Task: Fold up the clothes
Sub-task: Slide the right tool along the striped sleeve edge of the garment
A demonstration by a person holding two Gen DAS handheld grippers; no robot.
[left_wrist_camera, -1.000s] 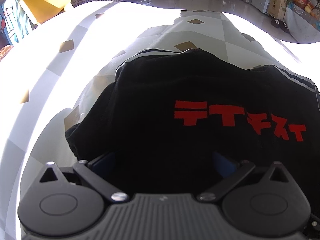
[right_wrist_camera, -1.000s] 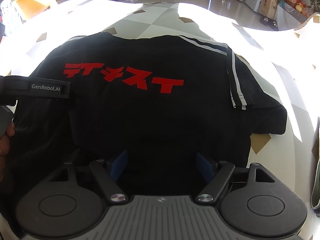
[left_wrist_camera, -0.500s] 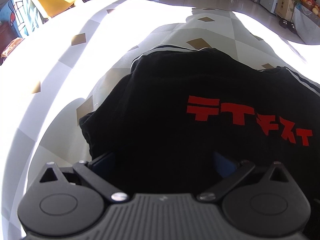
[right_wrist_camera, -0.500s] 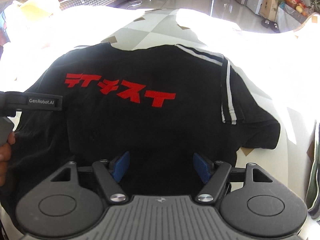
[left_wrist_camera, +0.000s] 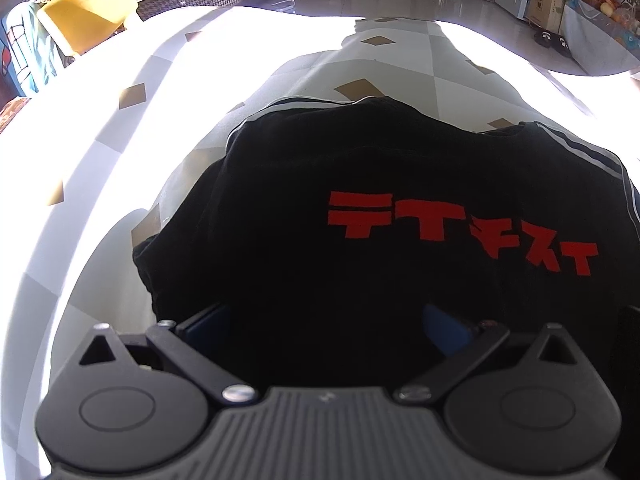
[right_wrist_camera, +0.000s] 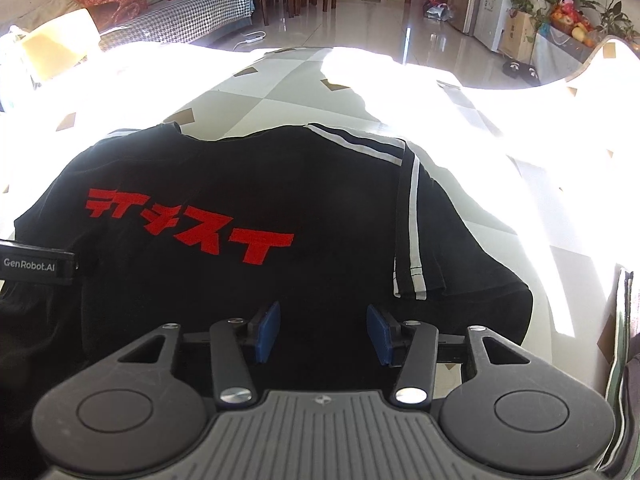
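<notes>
Left tool (left_wrist_camera: 324, 320) is held spread wide over the near hem of a black shirt (left_wrist_camera: 400, 200), gripping nothing, apparently placed to take that edge. Spread flat on the checked worktop (left_wrist_camera: 120, 160), the shirt is shown print up. Right tool (right_wrist_camera: 323, 330) is seen closing above the hem, cloth between its pads (right_wrist_camera: 268, 330), not yet pinched.

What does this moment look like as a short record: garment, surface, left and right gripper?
garment: black shirt with red print and white-striped sleeves, spread out, not yet folded
surface: table under a checked cloth
left gripper: fingers wide apart, over the near hem
right gripper: closing, hem between the blue fingers, not yet pinched
</notes>
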